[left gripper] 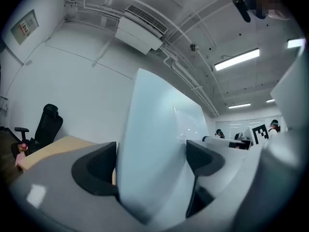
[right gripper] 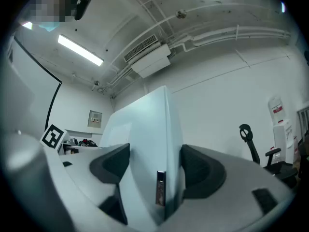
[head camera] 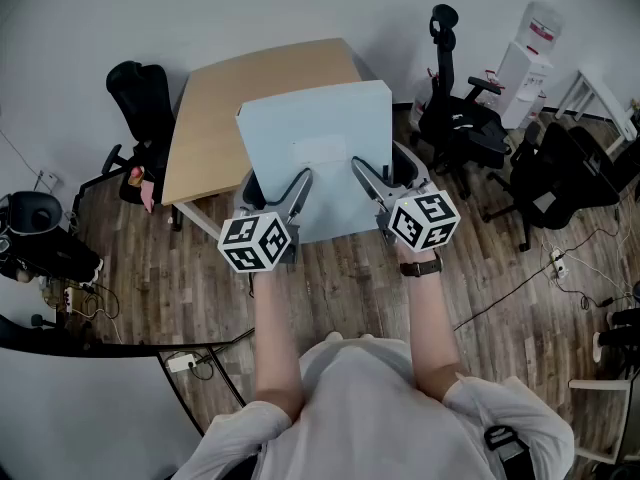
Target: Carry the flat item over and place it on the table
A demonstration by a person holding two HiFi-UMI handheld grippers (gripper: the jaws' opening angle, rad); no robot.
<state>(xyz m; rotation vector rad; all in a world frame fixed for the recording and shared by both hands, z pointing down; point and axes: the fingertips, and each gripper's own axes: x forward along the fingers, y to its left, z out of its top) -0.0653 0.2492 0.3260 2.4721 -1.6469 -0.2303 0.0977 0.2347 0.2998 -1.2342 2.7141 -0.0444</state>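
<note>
A flat pale-blue panel (head camera: 322, 138) with a white label hangs in the air over the near edge of the wooden table (head camera: 215, 118). Both grippers hold it by its near edge. My left gripper (head camera: 303, 180) is shut on its left part, and in the left gripper view the panel (left gripper: 154, 144) fills the gap of that gripper (left gripper: 152, 161), between the dark pads (left gripper: 99, 166). My right gripper (head camera: 360, 168) is shut on the right part. The right gripper view shows that gripper (right gripper: 154, 166) clamping the panel (right gripper: 149, 129) edge-on. The panel hides part of the tabletop.
A black office chair (head camera: 140, 93) stands left of the table. Several more black chairs (head camera: 460, 118) are at the right, beside a water dispenser (head camera: 525, 58) and a white table (head camera: 605, 93). Cables (head camera: 530, 288) trail over the wooden floor. A power strip (head camera: 185, 361) lies at my lower left.
</note>
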